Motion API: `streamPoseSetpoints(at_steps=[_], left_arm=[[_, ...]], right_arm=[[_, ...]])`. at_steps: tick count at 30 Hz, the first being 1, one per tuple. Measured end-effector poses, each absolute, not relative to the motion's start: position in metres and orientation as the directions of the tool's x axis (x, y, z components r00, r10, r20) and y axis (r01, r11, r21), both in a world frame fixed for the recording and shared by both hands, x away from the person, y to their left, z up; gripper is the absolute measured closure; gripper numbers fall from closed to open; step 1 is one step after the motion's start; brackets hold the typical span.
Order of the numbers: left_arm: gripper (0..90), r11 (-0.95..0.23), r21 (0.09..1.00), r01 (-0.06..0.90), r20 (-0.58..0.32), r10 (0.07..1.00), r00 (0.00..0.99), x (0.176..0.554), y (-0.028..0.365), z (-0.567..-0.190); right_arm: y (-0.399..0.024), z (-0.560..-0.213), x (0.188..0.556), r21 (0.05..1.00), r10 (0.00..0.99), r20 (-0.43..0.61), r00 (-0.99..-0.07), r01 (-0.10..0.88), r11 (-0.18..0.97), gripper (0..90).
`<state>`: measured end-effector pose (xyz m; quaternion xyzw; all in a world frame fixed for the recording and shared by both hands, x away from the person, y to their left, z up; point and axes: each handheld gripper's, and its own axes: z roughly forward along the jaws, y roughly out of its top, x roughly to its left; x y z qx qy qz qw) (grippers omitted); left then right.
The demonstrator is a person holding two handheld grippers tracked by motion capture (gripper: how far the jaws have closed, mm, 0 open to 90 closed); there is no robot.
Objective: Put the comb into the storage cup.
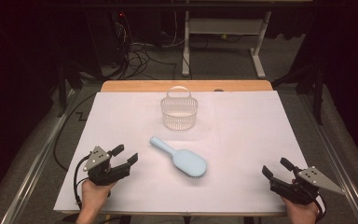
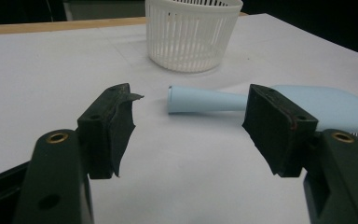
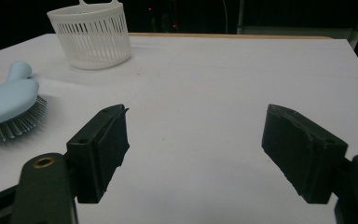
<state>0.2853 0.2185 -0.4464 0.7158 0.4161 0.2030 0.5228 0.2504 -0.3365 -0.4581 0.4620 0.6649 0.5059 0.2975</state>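
Observation:
A light blue hairbrush (image 1: 182, 157) lies bristles down in the middle of the white table, its handle (image 2: 205, 100) pointing toward the far left. Behind it stands a white slatted basket (image 1: 179, 108) with a carry handle, upright and empty as far as I can see. My left gripper (image 1: 125, 155) rests near the front left, open, with its jaws aimed at the brush handle and nothing between them. At the front right my right gripper (image 1: 276, 167) is open too, its jaws apart over bare table; the brush (image 3: 9, 109) and the basket (image 3: 92, 38) lie off to its left.
The white sheet (image 1: 242, 130) covers a wooden tabletop whose far edge (image 1: 186, 86) shows behind the basket. Beyond it, on the dark floor, are tangled cables (image 1: 137, 53) and the white legs of a desk frame (image 1: 223, 37). Metal rails (image 1: 37, 158) run along both sides.

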Motion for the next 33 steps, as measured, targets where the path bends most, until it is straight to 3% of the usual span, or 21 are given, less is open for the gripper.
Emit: streamPoseSetpoints(at_steps=[33], left_arm=[[33.8,-0.143,0.907,0.397,-0.145,0.778,0.612,0.301,0.197,-0.444]], right_arm=[[-0.337,-0.458,0.25,0.95,0.913,0.074,-0.4,0.308,0.058,23.0]])
